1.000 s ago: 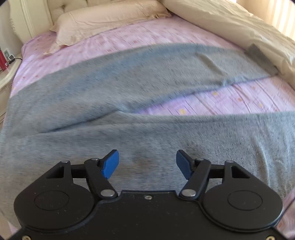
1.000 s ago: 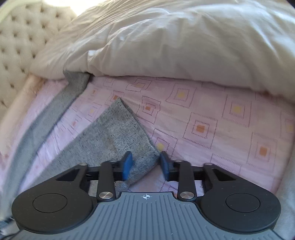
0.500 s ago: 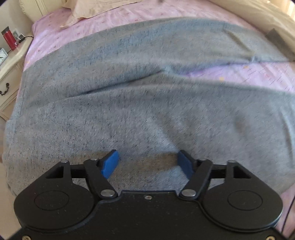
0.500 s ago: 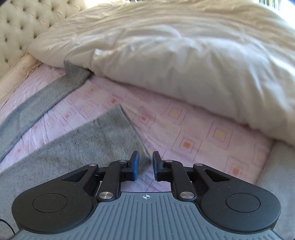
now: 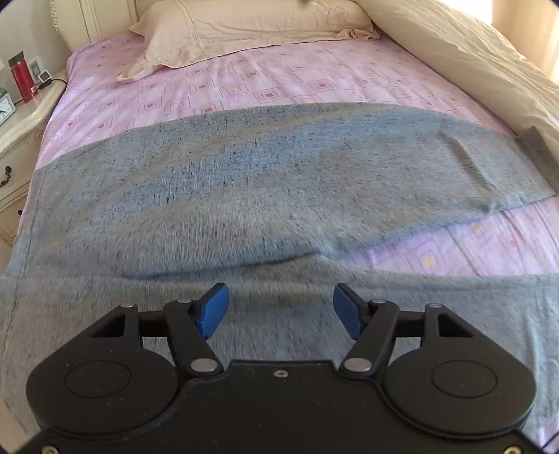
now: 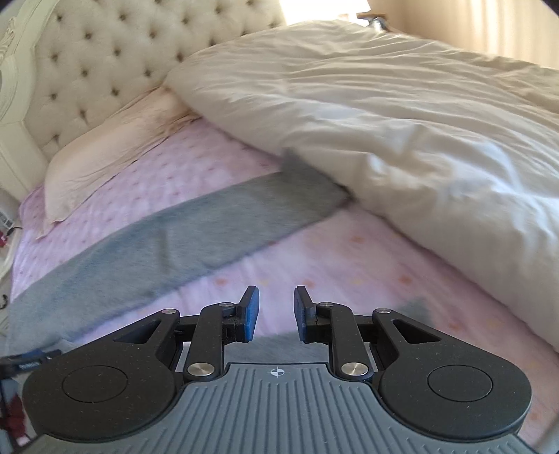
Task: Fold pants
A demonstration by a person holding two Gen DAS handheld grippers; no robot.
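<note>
Grey pants point(image 5: 265, 195) lie spread flat across the pink patterned bed sheet point(image 5: 279, 77), legs running toward the cream duvet point(image 6: 401, 115), the far cuff tucked against its edge. Left gripper point(image 5: 281, 309) hovers over the near leg, jaws wide apart, nothing between them. Right gripper point(image 6: 272, 312) has just been opening; its jaws stand partly apart, empty, above the sheet.

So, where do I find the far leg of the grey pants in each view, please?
Left wrist view: the far leg crosses the middle of the picture, its cuff at the right edge beside the duvet.
Right wrist view: the far leg runs diagonally from lower left to the centre, its cuff against the duvet.
Shared landmark: the beige pillow at the headboard.
</note>
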